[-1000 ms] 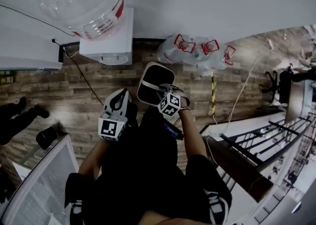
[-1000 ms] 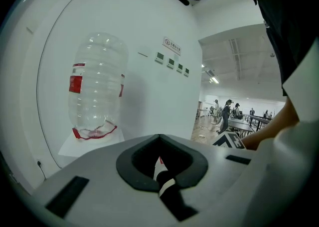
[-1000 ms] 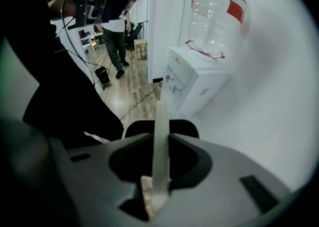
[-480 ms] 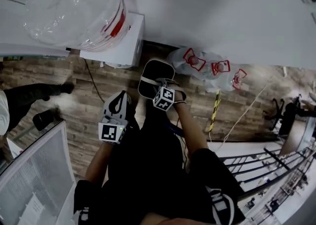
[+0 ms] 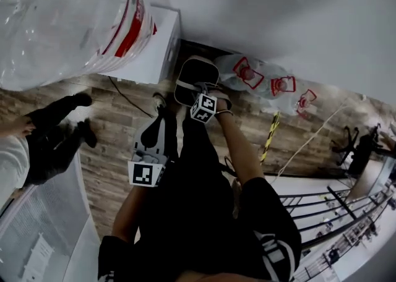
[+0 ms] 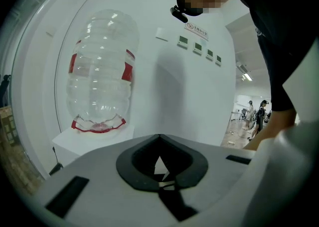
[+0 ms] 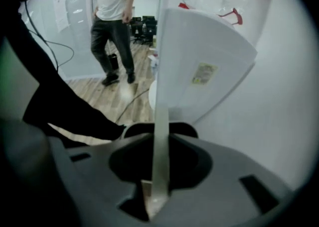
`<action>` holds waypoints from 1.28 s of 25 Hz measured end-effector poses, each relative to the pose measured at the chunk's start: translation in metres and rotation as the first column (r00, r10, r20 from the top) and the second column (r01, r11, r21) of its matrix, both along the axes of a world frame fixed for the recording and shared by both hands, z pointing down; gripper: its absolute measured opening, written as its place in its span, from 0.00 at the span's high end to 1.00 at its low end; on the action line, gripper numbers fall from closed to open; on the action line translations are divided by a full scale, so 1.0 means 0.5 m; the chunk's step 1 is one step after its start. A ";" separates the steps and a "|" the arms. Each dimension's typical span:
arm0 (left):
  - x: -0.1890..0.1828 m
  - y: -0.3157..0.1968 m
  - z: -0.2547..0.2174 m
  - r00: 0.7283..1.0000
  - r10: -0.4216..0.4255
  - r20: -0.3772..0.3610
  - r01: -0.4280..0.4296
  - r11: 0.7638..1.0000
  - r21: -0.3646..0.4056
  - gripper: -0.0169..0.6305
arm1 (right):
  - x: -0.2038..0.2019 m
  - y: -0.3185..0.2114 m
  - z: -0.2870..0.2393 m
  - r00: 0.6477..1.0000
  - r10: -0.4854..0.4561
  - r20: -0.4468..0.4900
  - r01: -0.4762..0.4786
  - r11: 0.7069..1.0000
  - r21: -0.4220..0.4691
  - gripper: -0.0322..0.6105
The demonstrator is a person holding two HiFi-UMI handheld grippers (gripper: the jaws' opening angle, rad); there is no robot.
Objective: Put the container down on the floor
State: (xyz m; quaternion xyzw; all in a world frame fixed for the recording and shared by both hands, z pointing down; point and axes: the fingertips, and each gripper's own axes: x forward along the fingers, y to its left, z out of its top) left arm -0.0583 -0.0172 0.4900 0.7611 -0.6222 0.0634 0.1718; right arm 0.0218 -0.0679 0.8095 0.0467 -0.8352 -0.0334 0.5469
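The container (image 5: 197, 80) is a white bin with a dark inside, held low over the wood floor (image 5: 111, 126) beside the white dispenser cabinet (image 5: 151, 46). My right gripper (image 5: 199, 93) is shut on its near rim from above. In the right gripper view the container's wall (image 7: 199, 66) rises edge-on and its thin rim runs straight down between the jaws of the right gripper (image 7: 159, 141). Whether the container's base touches the floor I cannot tell. My left gripper (image 5: 159, 120) hangs just left of the container, shut and holding nothing; in its own view the left gripper (image 6: 160, 170) points at the wall.
A big clear water bottle (image 5: 62, 21) stands upside down on the cabinet. Empty bottles (image 5: 266, 80) lie along the wall at the right. A cable (image 5: 133, 101) crosses the floor. A person in dark trousers (image 5: 49, 145) stands at the left. A railing (image 5: 334, 213) runs at lower right.
Both grippers and the container have sunk toward the floor and closer to the cabinet and wall. The person at the left has stepped nearer.
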 end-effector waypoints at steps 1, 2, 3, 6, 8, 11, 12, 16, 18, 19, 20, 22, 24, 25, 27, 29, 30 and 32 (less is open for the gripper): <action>0.002 -0.006 0.008 1.000 0.007 -0.003 -0.007 1.000 -0.005 0.93 | -0.002 -0.012 0.015 1.000 0.000 0.003 0.000 1.000 0.009 0.78; 0.003 -0.012 0.017 1.000 0.017 -0.006 -0.018 1.000 -0.011 0.93 | -0.004 -0.022 0.031 1.000 0.000 0.004 0.000 1.000 0.015 0.78; 0.004 -0.016 0.025 1.000 0.029 -0.008 -0.029 0.999 -0.020 0.93 | -0.005 -0.029 0.050 1.000 -0.001 0.003 0.001 1.000 0.015 0.78; 0.000 -0.035 0.057 0.998 0.056 -0.015 -0.056 0.998 -0.034 0.93 | -0.011 -0.045 0.114 1.000 -0.005 -0.009 0.005 1.000 0.010 0.78; -0.005 -0.049 0.081 0.998 0.063 -0.020 -0.064 0.997 -0.031 0.93 | -0.021 -0.058 0.157 1.000 -0.012 -0.014 0.013 1.000 0.020 0.78; -0.013 -0.061 0.122 0.997 0.079 -0.012 -0.079 0.996 -0.041 0.93 | -0.039 -0.070 0.225 1.000 -0.023 -0.014 0.024 0.999 0.033 0.78; -0.016 -0.065 0.134 0.997 0.081 -0.009 -0.082 0.996 -0.041 0.93 | -0.046 -0.074 0.248 1.000 -0.025 -0.015 0.026 0.999 0.034 0.78; -0.025 -0.070 0.171 0.998 0.068 -0.011 -0.069 0.997 -0.040 0.93 | -0.065 -0.082 0.321 1.000 -0.029 -0.012 0.029 0.999 0.034 0.78; -0.028 -0.072 0.190 0.998 0.063 -0.015 -0.063 0.997 -0.038 0.93 | -0.070 -0.086 0.350 1.000 -0.023 -0.011 0.024 0.999 0.030 0.78; -0.029 -0.073 0.200 0.998 0.062 -0.018 -0.063 0.997 -0.040 0.93 | -0.074 -0.092 0.362 1.000 -0.020 -0.009 0.020 0.999 0.030 0.78; -0.028 -0.074 0.210 0.998 0.064 -0.023 -0.065 0.997 -0.043 0.93 | -0.077 -0.098 0.371 1.000 -0.017 -0.007 0.017 0.999 0.032 0.78; -0.022 -0.075 0.229 0.997 0.076 -0.036 -0.077 0.996 -0.050 0.93 | -0.082 -0.108 0.388 1.000 -0.014 -0.004 0.014 0.999 0.034 0.78; -0.016 -0.076 0.246 0.995 0.089 -0.041 -0.091 0.994 -0.054 0.93 | -0.086 -0.114 0.409 1.000 -0.011 0.001 0.011 0.999 0.032 0.78; -0.015 -0.078 0.253 0.995 0.093 -0.043 -0.095 0.994 -0.054 0.93 | -0.088 -0.117 0.421 1.000 -0.012 0.004 0.012 0.999 0.031 0.78; -0.016 -0.083 0.268 0.994 0.095 -0.048 -0.098 0.993 -0.061 0.93 | -0.096 -0.122 0.440 1.000 -0.021 0.014 0.020 0.999 0.033 0.78; -0.016 -0.089 0.282 0.994 0.099 -0.049 -0.102 0.992 -0.068 0.93 | -0.104 -0.126 0.455 0.999 -0.036 0.021 0.035 0.999 0.040 0.78; -0.015 -0.094 0.289 0.994 0.102 -0.049 -0.106 0.992 -0.068 0.93 | -0.106 -0.130 0.464 0.999 -0.044 0.022 0.043 0.998 0.045 0.78; -0.010 -0.105 0.301 0.993 0.108 -0.051 -0.111 0.991 -0.069 0.93 | -0.110 -0.140 0.480 0.998 -0.063 0.022 0.062 0.997 0.055 0.78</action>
